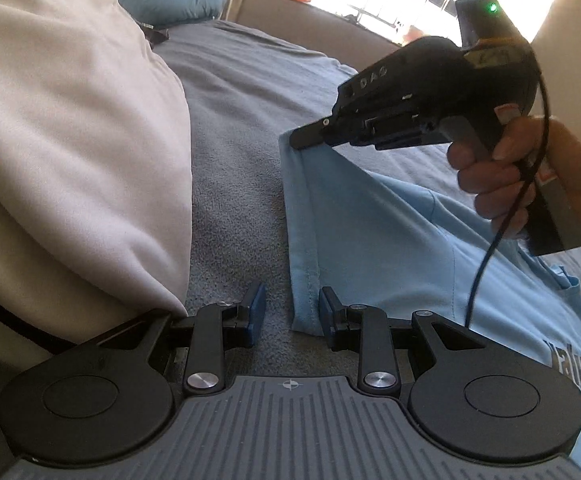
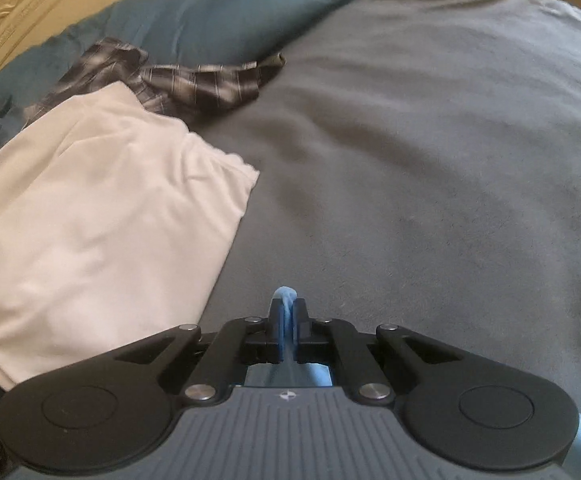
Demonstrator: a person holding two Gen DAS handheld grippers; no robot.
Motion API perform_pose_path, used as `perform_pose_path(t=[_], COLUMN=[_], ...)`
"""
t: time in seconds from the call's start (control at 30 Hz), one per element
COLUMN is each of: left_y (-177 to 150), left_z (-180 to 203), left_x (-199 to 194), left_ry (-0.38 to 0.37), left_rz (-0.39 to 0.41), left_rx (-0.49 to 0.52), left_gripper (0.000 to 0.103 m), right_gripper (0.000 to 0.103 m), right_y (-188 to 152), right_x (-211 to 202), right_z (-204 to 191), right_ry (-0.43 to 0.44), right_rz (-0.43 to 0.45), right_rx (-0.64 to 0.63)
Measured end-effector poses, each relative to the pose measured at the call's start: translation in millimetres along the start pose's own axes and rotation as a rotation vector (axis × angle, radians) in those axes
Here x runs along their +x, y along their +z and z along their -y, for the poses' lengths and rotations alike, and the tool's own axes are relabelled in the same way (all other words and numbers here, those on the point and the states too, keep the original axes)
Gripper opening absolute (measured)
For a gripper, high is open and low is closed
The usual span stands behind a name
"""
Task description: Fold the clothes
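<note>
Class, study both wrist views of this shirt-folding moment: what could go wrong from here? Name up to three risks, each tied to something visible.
1. Only the right gripper pinches the light blue shirt; the left gripper is open beside the hem, so the lifted edge may sag or fold crookedly.
2. The right gripper holds just a thin bunch of fabric, which might slip out.
3. The white garment lies close by and could get snagged.

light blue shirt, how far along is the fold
Looks done: a white garment lies flat and folded on the grey blanket. In hand: the right gripper is shut on a lifted edge of the light blue shirt; the left gripper is open at the hem corner. Left: finishing this fold, and the crumpled plaid garment.
</note>
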State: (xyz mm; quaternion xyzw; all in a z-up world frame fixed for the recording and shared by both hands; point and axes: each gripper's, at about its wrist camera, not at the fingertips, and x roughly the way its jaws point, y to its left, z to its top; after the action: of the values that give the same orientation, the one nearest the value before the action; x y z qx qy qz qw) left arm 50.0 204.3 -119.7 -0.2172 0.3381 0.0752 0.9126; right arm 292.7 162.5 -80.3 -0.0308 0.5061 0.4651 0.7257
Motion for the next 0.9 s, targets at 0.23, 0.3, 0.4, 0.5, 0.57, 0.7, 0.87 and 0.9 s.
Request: perform_pose_path(t=[0.23, 0.3, 0.4, 0.5, 0.57, 0.7, 0.87, 0.9], left_y=[-4, -5, -6, -6, -6, -5, -7, -7], left_z=[3, 4, 5, 4, 5, 5, 7, 7], left_x=[-3, -4, -5, -5, -5, -3, -6, -6], left_ry=[0.014, 0.017, 0.020, 0.022, 0.027, 0.039, 0.058, 0.062], left_rz=[0.004, 0.003, 0.003, 0.001, 0.001, 0.000, 0.001, 0.001], left_rx=[0.012, 0.019, 0.026, 0.025, 0.027, 0.031, 0.027, 0.029], left_gripper=[0.029, 0.029, 0.029, 0.029, 0.029, 0.029, 0.029, 0.029], right_gripper=[0.012, 0.029, 0.036, 0.036, 0.036, 0.036, 0.000, 0.000], right_y=[2, 5, 8, 3, -1, -8, -15, -15], right_x=[0, -11, -30, -30, -30, -29, -31, -32], right_z=[13, 14, 16, 20, 23, 29, 23, 19], right_ry=[-0.069, -0.055, -0.067, -0.135, -0.180, -0.271, -0.328, -0.325], right_rz=[0.115, 0.155, 0.175, 0.106, 0.059, -0.034, -0.097, -0.102], right_rx=[0.111, 0.126, 0.095, 0.037, -0.001, -0.078, -0.162, -0.180])
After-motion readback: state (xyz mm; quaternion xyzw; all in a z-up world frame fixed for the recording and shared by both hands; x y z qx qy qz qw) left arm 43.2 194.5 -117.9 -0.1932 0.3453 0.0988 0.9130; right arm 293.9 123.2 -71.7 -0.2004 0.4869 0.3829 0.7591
